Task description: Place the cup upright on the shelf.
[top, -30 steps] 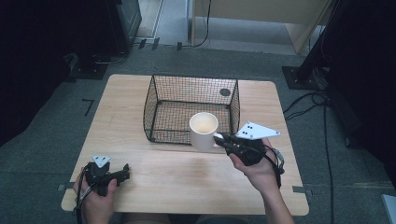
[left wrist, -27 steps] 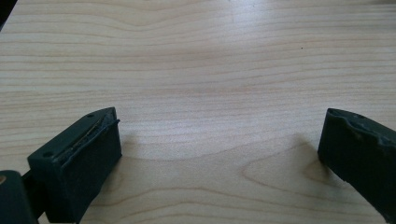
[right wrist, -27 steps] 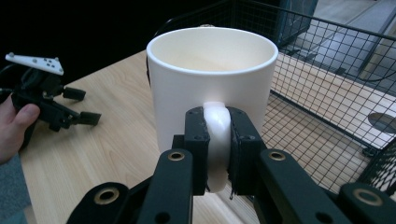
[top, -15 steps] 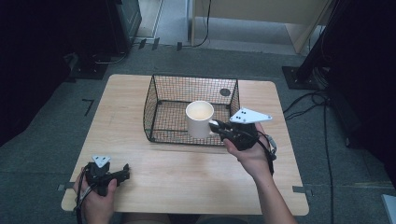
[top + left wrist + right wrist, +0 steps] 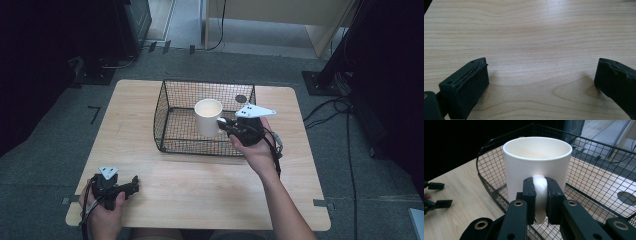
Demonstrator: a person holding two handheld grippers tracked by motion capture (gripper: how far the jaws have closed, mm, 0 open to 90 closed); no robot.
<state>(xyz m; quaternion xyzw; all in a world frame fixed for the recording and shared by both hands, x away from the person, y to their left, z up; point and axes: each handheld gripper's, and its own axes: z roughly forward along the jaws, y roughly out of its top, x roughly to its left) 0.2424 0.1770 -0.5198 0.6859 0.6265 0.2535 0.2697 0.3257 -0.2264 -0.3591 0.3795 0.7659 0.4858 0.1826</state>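
A white mug (image 5: pixel 207 117) (image 5: pixel 537 167) hangs upright over the black wire basket (image 5: pixel 170 102) (image 5: pixel 594 160), above its inside. My right gripper (image 5: pixel 223 123) (image 5: pixel 539 195) is shut on the mug's handle (image 5: pixel 539 185), which sits pinched between the two black pads. The person's right hand reaches over the basket's front right part. My left gripper (image 5: pixel 132 184) (image 5: pixel 541 82) rests at the table's near left corner, open, with bare wood between its jaws.
The wooden table (image 5: pixel 200 185) carries the basket at its middle back. A dark round hole (image 5: pixel 241 99) (image 5: pixel 627 197) lies in the tabletop behind the basket's right side. Grey floor and cables (image 5: pixel 345 107) surround the table.
My right gripper has carried the mug from in front of the basket's near wall up and away from the person, over the basket. The left gripper has stayed put.
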